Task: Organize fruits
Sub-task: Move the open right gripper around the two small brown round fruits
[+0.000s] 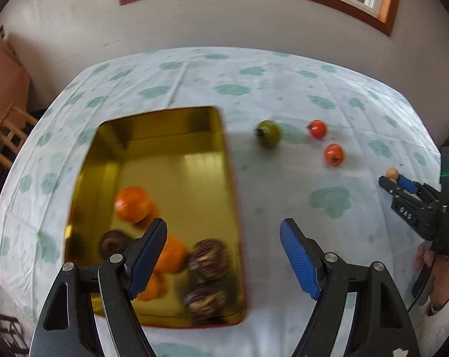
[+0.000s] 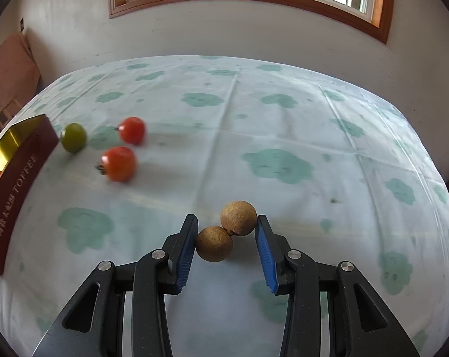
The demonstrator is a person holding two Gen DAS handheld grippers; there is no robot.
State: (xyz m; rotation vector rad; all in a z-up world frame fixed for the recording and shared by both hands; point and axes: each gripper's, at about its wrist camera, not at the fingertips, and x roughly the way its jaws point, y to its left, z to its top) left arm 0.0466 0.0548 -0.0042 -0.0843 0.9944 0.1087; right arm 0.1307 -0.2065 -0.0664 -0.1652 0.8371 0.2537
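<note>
Two round tan-brown longans (image 2: 227,235), joined at a short stem, sit clamped between the blue ribbed pads of the right gripper (image 2: 227,239), above the flower-printed white tablecloth (image 2: 284,119) near the table's front edge. Toward the left edge lie two red cherry tomatoes (image 2: 118,163) and one green tomato (image 2: 73,137), just beside the gold-lined rectangular tin (image 1: 171,136) with a dark red "TOFFEE" wall. Inside it rest orange tangerines (image 1: 133,203) and dark wrinkled round fruits (image 1: 208,257). The left gripper (image 1: 223,257) hangs wide and empty over the tin's right rim
</note>
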